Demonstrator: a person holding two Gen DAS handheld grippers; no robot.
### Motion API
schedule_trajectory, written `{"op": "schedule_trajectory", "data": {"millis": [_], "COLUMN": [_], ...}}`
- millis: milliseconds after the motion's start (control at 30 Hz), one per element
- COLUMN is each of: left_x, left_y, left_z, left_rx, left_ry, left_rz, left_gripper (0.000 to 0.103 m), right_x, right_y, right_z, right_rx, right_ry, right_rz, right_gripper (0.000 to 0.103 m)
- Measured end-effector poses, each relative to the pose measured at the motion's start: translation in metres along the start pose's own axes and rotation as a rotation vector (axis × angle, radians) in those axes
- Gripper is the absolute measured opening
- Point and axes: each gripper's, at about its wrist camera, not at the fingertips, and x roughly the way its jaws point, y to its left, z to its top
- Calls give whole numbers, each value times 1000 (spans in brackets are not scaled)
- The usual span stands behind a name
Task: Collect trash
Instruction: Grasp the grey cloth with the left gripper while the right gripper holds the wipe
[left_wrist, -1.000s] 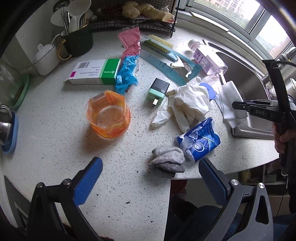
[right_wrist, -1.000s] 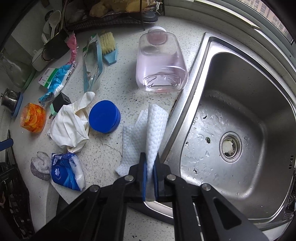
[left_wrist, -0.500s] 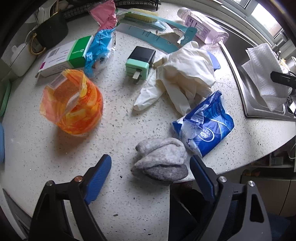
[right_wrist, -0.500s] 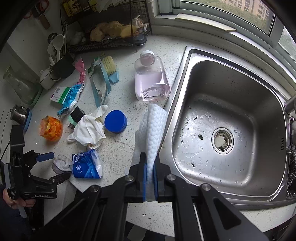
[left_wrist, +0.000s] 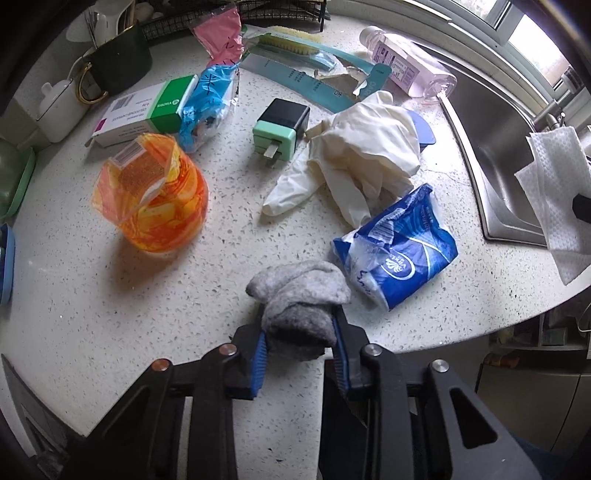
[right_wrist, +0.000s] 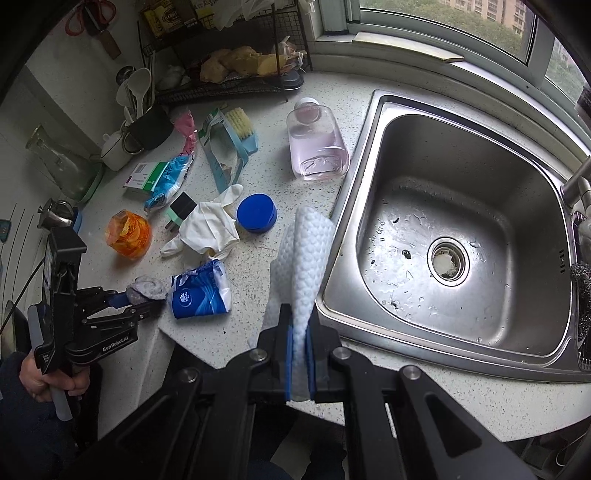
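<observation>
Lint-grey and soft, a crumpled felt-like wad (left_wrist: 301, 295) sits near the front edge of the speckled white desk (left_wrist: 92, 295), folded in on itself with a darker fold beneath a paler one. The left gripper (left_wrist: 300, 352) is closing on it, its blue-padded fingers (left_wrist: 259, 354) pressing the wad's lower part from either side. Just beside the wad lies a torn blue tissue packet (left_wrist: 397, 254) with white printed writing too creased to read. The right gripper (right_wrist: 300, 360) is clamped tight on a white embossed paper towel (right_wrist: 304, 254), which stands up from between its fingers above the desk beside the steel sink (right_wrist: 461, 236). In the right wrist view the left tool's black frame reads "GenRobot.AI", with a hand (right_wrist: 40, 376) wrapped round its handle. A white and green medicine box (left_wrist: 144, 110) carries the word "VIATRIS" and a barcode. Elsewhere on the desk are a crumpled orange wrapper (left_wrist: 155, 199) with a barcode sticker, a pale rubber glove (left_wrist: 354, 162), a black and mint-green plug adapter (left_wrist: 282, 127), a blue lid (right_wrist: 256, 213) and a clear bottle of pink liquid (right_wrist: 317, 147) with a small-print label.
</observation>
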Motion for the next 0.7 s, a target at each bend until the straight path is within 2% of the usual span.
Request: {"op": "schedule_trajectory", "data": {"millis": [167, 367, 700], "left_x": [-45, -88, -95], "left_y": [-19, -67, -143], "left_z": [-30, -68, -117], "left_rx": [-67, -85, -72], "left_ry": [-74, -149, -160], "left_rz": [10, 7, 22], "left_gripper": [26, 25, 25], "right_x": [-14, -40, -67], "right_y": [-5, -16, -45], "right_z": [-25, -65, -132], "right_rx": [-41, -92, -132], "right_ry": [-11, -36, -51], "right_rz": [60, 103, 148], "right_gripper": [5, 5, 5]}}
